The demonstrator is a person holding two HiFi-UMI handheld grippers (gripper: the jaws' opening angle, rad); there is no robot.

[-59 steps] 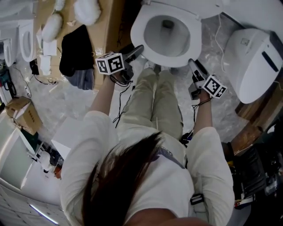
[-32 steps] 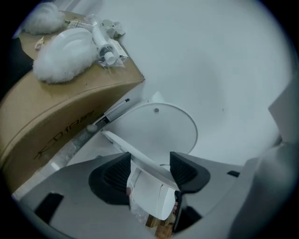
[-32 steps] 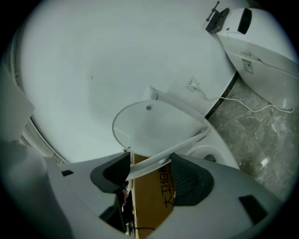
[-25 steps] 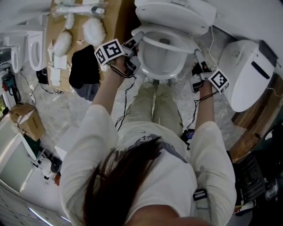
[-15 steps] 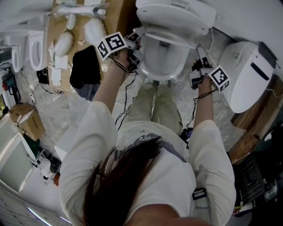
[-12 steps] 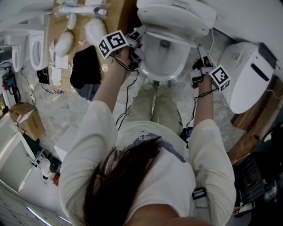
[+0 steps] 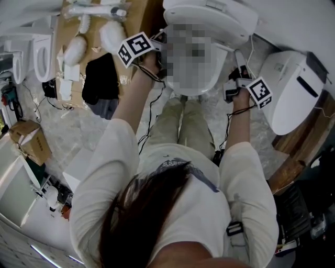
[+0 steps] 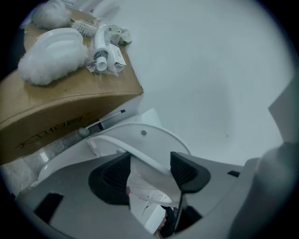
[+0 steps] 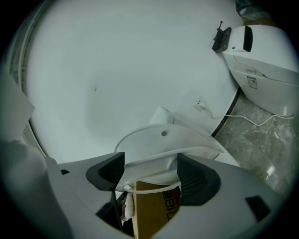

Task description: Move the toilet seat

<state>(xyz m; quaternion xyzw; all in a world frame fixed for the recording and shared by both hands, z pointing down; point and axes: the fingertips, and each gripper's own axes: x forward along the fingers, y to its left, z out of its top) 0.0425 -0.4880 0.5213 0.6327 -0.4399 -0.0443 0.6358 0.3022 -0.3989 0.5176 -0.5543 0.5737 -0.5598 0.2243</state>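
Observation:
The white toilet seat (image 7: pixel 222 47) stands tilted up off the bowl, near the raised lid (image 7: pixel 209 15). My left gripper (image 7: pixel 159 40) is at its left edge. In the left gripper view the seat's rim (image 8: pixel 142 154) lies between the dark pads (image 8: pixel 112 175) of the left gripper (image 8: pixel 149 170), which is shut on it. My right gripper (image 7: pixel 238 58) is at the seat's right edge. Its jaws have just been opening a little. The rim (image 9: pixel 149 161) still spans the gap of the right gripper (image 9: pixel 147 170) and touches both pads. A mosaic patch hides the bowl's middle.
A cardboard box (image 8: pixel 60 102) with white brushes and fluffy pads stands left of the toilet. A second white toilet unit (image 7: pixel 293 84) sits at the right, with a cable on the marble floor (image 9: pixel 261 135). A black cloth (image 7: pixel 99 78) lies at the left. The white wall (image 8: pixel 201 70) is behind.
The seat lay flat on the bowl at first. Both grippers have since moved toward the tank and up, and the seat has tilted up with them.

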